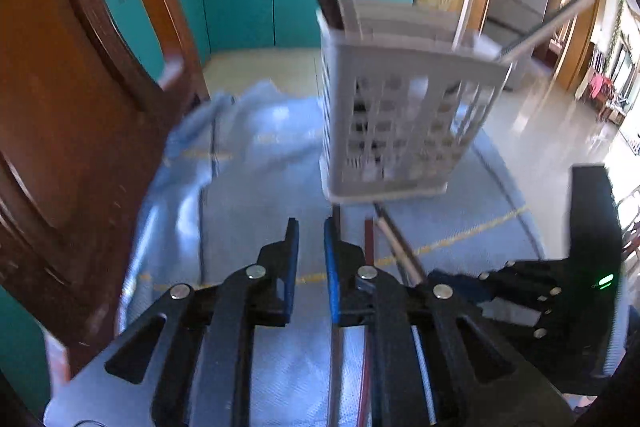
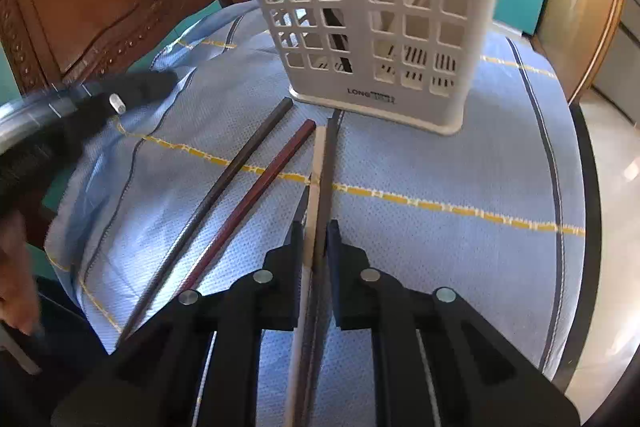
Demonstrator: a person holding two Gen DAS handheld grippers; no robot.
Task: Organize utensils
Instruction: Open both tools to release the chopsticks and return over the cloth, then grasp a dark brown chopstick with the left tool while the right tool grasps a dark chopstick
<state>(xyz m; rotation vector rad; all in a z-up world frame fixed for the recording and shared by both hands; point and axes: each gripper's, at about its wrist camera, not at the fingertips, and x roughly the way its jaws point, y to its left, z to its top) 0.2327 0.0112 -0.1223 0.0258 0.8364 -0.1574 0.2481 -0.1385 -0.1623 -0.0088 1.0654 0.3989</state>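
Holder: a white lattice utensil basket (image 2: 372,11) stands upright on a blue cloth (image 2: 440,163), chopsticks leaning inside its compartments.
Loose count: four chopsticks lie in front of the basket: one black (image 2: 224,187), one dark red (image 2: 264,179), one white (image 2: 314,187), one grey (image 2: 329,167).
Right gripper (image 2: 314,247): slightly apart, straddling the white and grey sticks.
Left gripper (image 1: 311,247): fingers narrowly apart, empty.
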